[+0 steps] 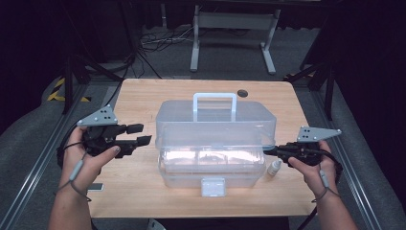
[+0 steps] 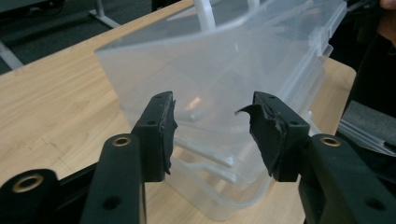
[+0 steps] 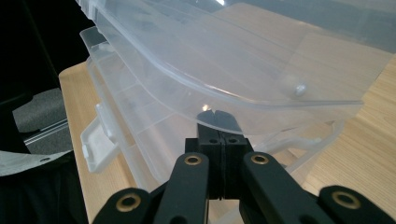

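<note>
At centre frame, our right gripper [image 1: 266,150], jaws together, is touching the clear plastic lidded box [image 1: 215,143]; left gripper [image 1: 143,134] jaws are standing apart, empty.

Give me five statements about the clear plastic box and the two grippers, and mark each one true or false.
1. The clear plastic storage box stands on the wooden table with its lid raised off the base. True.
2. The left gripper is clamped on the box's handle. False: its jaws stand apart beside the box's left end, with nothing pressed between them.
3. The right gripper has its jaws shut at the lid's right edge. True.
4. A small white dropper bottle stands on the table beside the box's right end. True.
5. The box's front latch is bright red. False: it is pale and translucent like the box.
</note>
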The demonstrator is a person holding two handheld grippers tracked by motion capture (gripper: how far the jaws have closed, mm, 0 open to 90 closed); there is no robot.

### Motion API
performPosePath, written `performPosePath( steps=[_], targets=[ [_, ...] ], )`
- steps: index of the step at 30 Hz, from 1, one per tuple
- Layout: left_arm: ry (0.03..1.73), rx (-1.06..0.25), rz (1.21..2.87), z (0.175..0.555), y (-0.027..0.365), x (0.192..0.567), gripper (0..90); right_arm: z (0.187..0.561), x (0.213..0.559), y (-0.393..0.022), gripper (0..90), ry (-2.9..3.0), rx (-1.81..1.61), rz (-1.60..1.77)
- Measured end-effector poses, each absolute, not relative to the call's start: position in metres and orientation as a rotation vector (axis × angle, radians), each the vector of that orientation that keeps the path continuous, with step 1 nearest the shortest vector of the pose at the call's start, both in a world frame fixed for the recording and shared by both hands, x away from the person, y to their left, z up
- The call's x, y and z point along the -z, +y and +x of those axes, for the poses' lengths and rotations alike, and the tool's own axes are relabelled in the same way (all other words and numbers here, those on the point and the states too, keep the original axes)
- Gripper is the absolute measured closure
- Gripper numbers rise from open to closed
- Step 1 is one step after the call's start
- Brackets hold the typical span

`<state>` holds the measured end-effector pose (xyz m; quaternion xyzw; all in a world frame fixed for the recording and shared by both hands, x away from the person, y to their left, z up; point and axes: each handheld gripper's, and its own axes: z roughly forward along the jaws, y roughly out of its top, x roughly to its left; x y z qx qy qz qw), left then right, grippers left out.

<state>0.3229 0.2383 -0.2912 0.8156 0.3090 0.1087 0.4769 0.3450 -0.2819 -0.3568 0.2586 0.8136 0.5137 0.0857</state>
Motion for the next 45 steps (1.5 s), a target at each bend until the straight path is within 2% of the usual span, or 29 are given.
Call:
performPosePath(
  steps=[7,10,14,20,28,45],
  targets=[
    [0.77,-0.178,2.062,0.323,0.23,0.309,61.1,0.347,0.355,-0.281,90.0,2.398,-1.533,0.783],
    [0.736,-0.144,2.103,0.324,0.224,0.315,75.0,0.348,0.354,-0.281,90.0,2.39,-1.541,0.788],
    [0.727,-0.131,2.117,0.329,0.214,0.323,85.0,0.349,0.354,-0.278,90.0,2.386,-1.543,0.784],
    [0.702,-0.116,2.101,0.329,0.204,0.327,89.7,0.349,0.354,-0.278,90.0,2.377,-1.545,0.792],
    [0.721,-0.141,2.073,0.334,0.188,0.339,90.0,0.348,0.354,-0.278,90.0,2.369,-1.543,0.799],
    [0.78,-0.231,2.01,0.334,0.19,0.333,90.0,0.345,0.353,-0.278,90.0,2.378,-1.55,0.797]
  ],
)
